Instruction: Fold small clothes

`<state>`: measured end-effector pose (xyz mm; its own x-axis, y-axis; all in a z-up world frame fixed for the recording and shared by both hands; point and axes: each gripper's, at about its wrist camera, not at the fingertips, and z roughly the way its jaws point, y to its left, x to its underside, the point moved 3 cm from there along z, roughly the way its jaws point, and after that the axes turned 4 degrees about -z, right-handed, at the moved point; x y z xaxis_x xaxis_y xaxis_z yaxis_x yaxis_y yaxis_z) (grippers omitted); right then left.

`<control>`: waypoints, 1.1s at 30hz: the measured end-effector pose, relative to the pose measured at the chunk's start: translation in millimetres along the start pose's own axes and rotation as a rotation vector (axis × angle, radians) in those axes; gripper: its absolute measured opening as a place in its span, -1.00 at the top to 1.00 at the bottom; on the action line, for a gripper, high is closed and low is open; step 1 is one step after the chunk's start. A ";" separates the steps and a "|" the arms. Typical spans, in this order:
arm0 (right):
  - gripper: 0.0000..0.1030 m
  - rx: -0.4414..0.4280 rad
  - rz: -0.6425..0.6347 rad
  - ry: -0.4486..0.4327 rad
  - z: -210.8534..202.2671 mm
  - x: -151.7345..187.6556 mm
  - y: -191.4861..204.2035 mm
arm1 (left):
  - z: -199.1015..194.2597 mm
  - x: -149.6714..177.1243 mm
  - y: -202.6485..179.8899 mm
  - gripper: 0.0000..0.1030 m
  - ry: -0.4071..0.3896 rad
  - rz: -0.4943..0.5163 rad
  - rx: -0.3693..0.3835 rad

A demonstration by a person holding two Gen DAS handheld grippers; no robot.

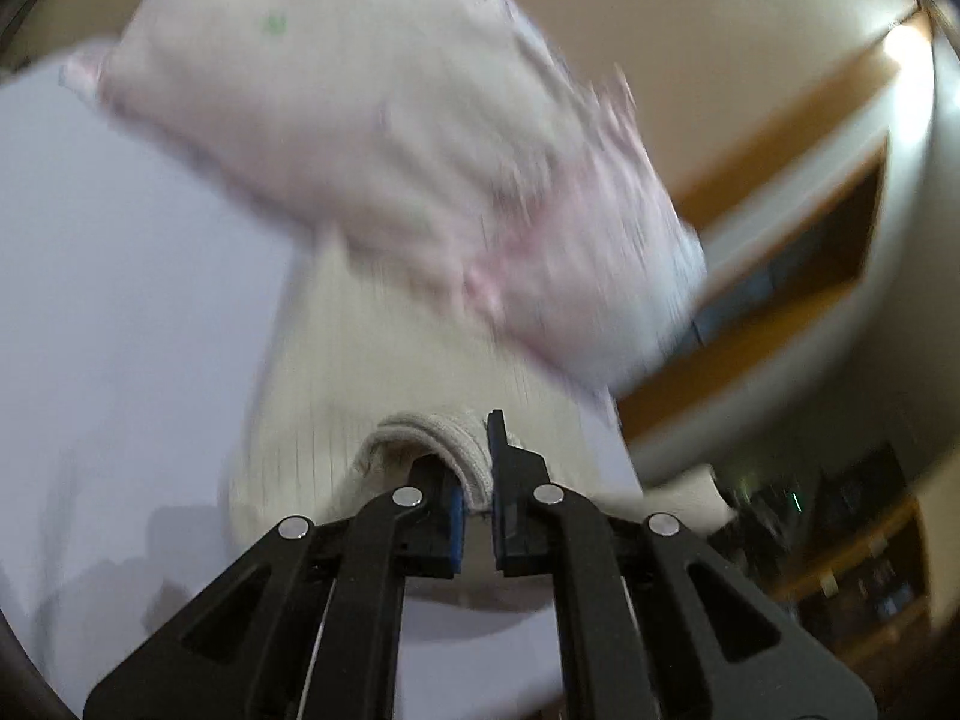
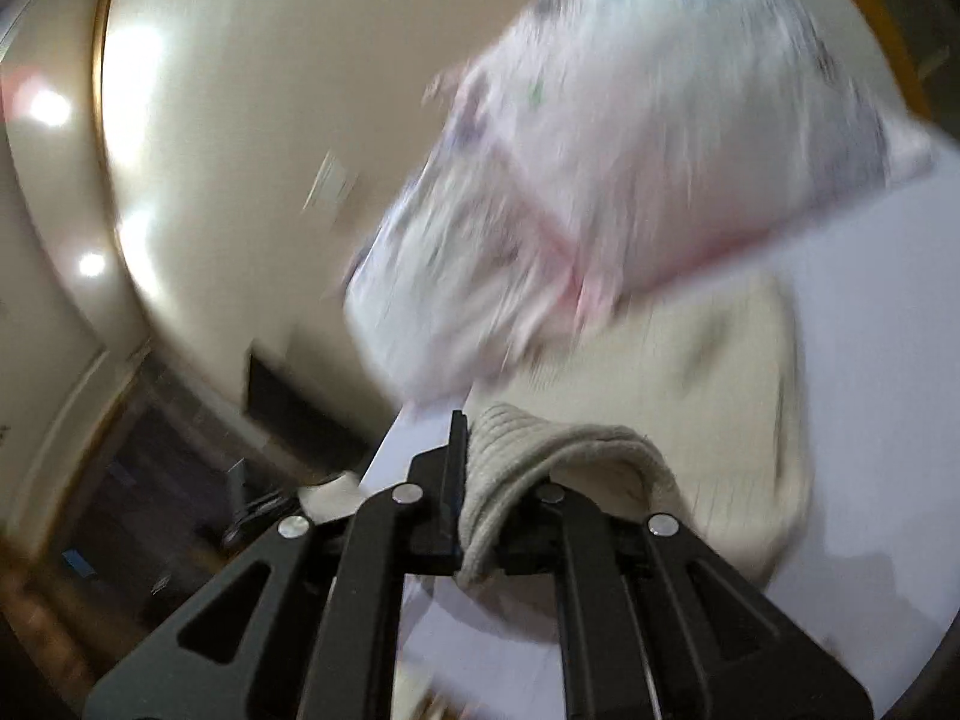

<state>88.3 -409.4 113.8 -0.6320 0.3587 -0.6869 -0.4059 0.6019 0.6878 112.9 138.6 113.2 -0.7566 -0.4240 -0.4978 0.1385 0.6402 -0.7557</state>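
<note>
A cream ribbed knit garment (image 1: pixel 384 372) lies on a white surface (image 1: pixel 120 276). My left gripper (image 1: pixel 477 480) is shut on the garment's thick ribbed hem, which curls over the left finger. In the right wrist view the same cream garment (image 2: pixel 708 372) stretches away to the right. My right gripper (image 2: pixel 480 492) is shut on another part of its ribbed hem, which drapes over the right finger. Both views are blurred by motion.
A pale pink patterned pillow or bundle (image 1: pixel 384 120) lies beyond the garment, overlapping its far end; it also shows in the right wrist view (image 2: pixel 630 168). The white surface's edge (image 2: pixel 390 438) drops off to a dark room with wooden shelves (image 1: pixel 840 570).
</note>
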 end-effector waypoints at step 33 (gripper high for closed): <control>-0.49 0.313 0.163 0.040 53.4 -24.1 -103.6 | 125.4 -20.6 40.2 0.70 0.165 -0.299 0.010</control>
<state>180.7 -442.3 46.5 -0.6999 0.4438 -0.5596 -0.0789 0.7307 0.6781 214.2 92.7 39.7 -0.8575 -0.4823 -0.1791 -0.0992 0.4966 -0.8623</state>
